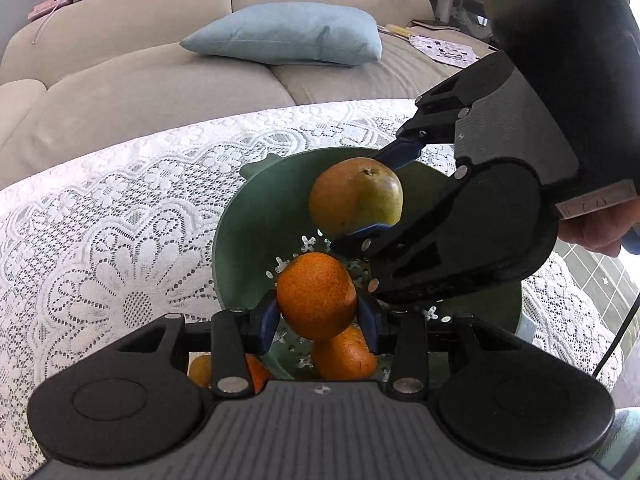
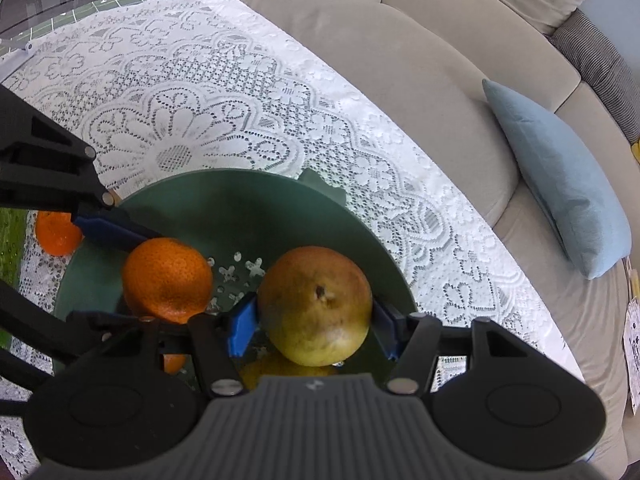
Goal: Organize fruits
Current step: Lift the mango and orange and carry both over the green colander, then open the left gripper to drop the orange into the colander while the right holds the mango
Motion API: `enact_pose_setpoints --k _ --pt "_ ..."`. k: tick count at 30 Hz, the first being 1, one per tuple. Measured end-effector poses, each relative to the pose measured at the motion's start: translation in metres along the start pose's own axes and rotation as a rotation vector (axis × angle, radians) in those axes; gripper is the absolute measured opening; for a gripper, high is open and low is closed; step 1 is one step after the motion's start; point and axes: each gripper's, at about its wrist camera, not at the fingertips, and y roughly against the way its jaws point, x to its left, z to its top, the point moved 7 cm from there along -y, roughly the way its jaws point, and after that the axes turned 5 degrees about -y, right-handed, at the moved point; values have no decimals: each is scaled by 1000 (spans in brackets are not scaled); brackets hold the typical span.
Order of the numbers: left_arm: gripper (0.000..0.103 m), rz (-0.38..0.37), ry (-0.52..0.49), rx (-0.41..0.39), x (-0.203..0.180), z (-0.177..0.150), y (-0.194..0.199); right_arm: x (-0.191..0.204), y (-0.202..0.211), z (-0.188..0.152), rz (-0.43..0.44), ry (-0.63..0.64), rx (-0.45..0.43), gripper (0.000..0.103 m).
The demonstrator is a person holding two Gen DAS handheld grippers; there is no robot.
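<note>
A green bowl [image 1: 248,216] [image 2: 240,208] with flower-shaped holes in its bottom stands on the lace-covered table. My left gripper [image 1: 318,320] is shut on an orange [image 1: 316,296] [image 2: 166,280] over the bowl's near side. My right gripper [image 2: 314,328] is shut on a yellow-green pear [image 2: 316,304] [image 1: 356,196], held above the bowl next to the orange. Under the held orange lies a second orange [image 1: 344,356]. A yellow fruit [image 2: 280,372] shows just below the pear, mostly hidden. One more orange [image 2: 56,232] lies on the cloth outside the bowl's left rim.
The white lace tablecloth [image 1: 120,240] reaches the table's far edge, with a beige sofa [image 1: 160,80] right behind it. A light blue cushion [image 1: 288,34] [image 2: 560,184] lies on the sofa. A hand [image 1: 596,232] grips the right tool's handle.
</note>
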Motion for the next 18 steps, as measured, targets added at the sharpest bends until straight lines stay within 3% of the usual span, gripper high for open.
enact_pose_setpoints --k 10,18 --pt "53 -36 52 -26 4 1 4 -8 7 -5 22 -79 -6 58" --pt "56 -21 85 -84 14 0 32 -9 5 -4 39 -111 -17 58"
